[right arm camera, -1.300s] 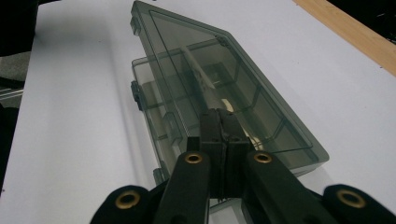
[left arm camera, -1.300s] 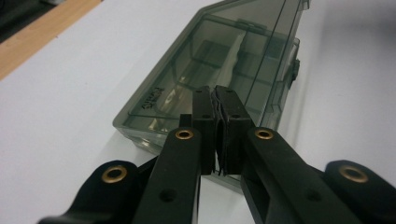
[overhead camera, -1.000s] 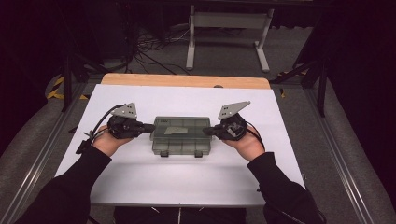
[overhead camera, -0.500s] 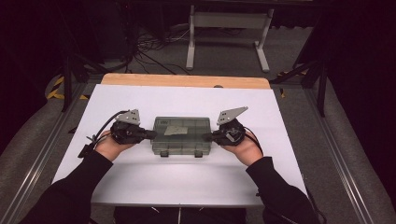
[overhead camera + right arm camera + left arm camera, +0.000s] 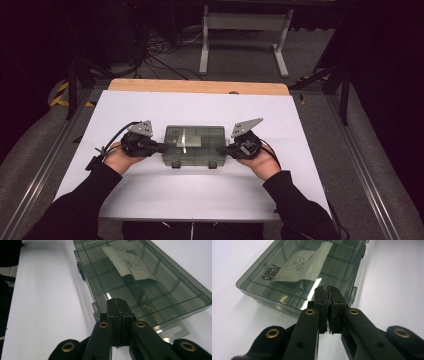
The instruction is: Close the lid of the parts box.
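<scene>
Since it's a see-through smoky plastic organizer box (image 5: 193, 145) with a paper insert inside, I'd guess it's light, stiff and pretty slick, so probably best nudged or pinched at the short ends or the front latches. It sits mid-counter (image 5: 150, 105) on the white sheet. Left tongs (image 5: 164, 147) are pressed together, tips at the box's 9 o'clock end; right tongs (image 5: 220, 149) are also pressed together with nothing between them, at its 3 o'clock end.

The closed right gripper (image 5: 119, 305) touches the grey case (image 5: 160, 287) (paper slip (image 5: 127, 263) inside).
</scene>
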### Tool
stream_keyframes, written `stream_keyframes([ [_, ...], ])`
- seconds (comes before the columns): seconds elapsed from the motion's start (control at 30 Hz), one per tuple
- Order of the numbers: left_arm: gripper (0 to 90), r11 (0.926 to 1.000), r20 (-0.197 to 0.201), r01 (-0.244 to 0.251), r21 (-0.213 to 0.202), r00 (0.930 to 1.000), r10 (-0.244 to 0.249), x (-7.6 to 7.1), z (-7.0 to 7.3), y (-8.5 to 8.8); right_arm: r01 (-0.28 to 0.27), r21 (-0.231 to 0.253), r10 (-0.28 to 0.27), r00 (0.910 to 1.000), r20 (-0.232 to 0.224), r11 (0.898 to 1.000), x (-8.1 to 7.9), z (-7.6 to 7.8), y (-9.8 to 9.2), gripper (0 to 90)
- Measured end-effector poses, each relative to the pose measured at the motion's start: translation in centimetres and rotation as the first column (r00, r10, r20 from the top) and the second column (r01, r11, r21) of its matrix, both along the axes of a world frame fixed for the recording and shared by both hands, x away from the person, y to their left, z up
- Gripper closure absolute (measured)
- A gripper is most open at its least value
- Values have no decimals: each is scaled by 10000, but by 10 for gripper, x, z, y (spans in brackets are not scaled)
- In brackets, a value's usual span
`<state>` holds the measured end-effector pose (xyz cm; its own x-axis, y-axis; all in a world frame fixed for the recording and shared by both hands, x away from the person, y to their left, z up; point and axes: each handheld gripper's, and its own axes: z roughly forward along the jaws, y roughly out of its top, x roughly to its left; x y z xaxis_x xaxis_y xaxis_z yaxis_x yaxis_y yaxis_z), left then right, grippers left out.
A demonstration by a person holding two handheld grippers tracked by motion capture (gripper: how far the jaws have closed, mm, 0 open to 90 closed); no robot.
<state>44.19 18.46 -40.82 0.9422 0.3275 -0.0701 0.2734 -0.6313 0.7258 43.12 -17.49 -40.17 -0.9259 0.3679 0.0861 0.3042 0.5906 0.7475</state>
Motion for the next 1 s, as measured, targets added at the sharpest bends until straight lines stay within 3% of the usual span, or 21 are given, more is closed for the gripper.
stream_keyframes([
  [0.23,866,9997,28,23,246,10000,-24,0,-4,-3,-3,-29,3,10000,-45,10000,-1,-5,0,897],
  [0.33,868,9985,85,44,539,10000,-49,-1,-6,-5,6,-49,-6,10000,-64,10000,-1,-7,0,897],
  [0.73,866,9989,243,-113,459,9997,102,-3,-7,-6,67,-110,-66,10000,44,9999,-3,-12,1,897],
  [0.93,817,9996,280,-115,241,9996,108,-3,-5,-5,78,-9,-78,10000,48,10000,-3,-10,1,896],
  [1.0,815,9999,405,-126,-14,9991,126,-3,-2,-3,105,116,-106,9999,131,9999,-2,-7,0,896],
])
